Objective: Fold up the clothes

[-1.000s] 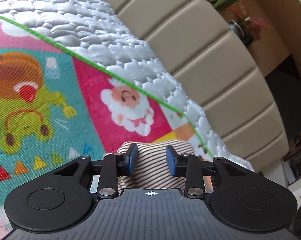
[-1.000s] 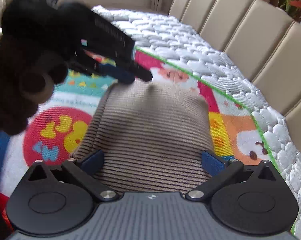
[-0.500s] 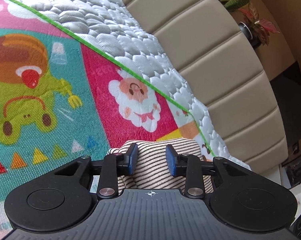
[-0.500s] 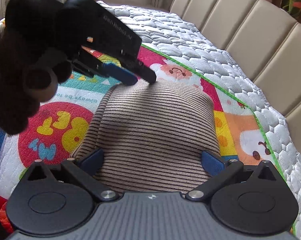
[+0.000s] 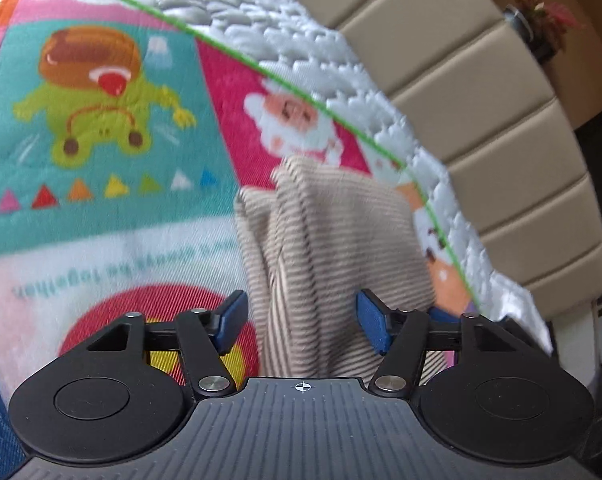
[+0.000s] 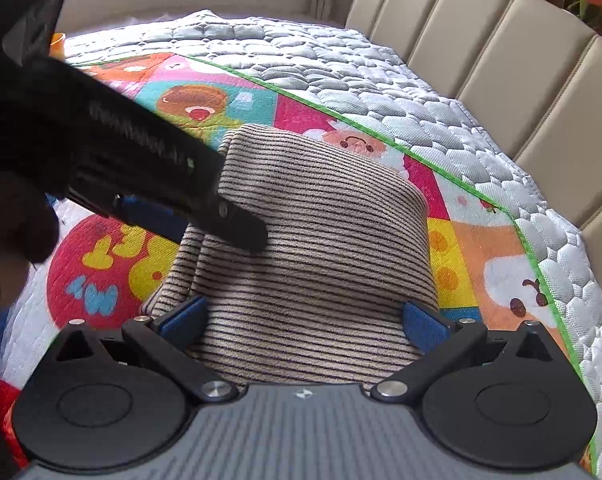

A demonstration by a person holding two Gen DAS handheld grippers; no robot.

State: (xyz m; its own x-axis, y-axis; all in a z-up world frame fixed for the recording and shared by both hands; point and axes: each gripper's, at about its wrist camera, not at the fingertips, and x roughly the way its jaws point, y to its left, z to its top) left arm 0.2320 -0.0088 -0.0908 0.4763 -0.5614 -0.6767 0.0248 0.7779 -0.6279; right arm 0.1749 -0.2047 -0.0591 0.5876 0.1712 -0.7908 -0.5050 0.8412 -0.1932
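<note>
Both my jaws released. Striped garment [image 6: 317,248] folded on play mat [image 6: 481,248], at 12 o'clock between right gripper [image 6: 305,320] pads. Left gripper [image 5: 301,320] straddles its edge, probably no contact; blurry.

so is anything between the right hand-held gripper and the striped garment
Nothing visible. The right hand-held gripper is open with the striped garment directly between its fingers. The left hand-held gripper, also open, is at the garment's left edge.

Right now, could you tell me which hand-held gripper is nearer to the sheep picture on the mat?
Left. The left hand-held gripper sits over the striped garment's far part, toward the sheep picture; the right hand-held gripper straddles its near end.
</note>
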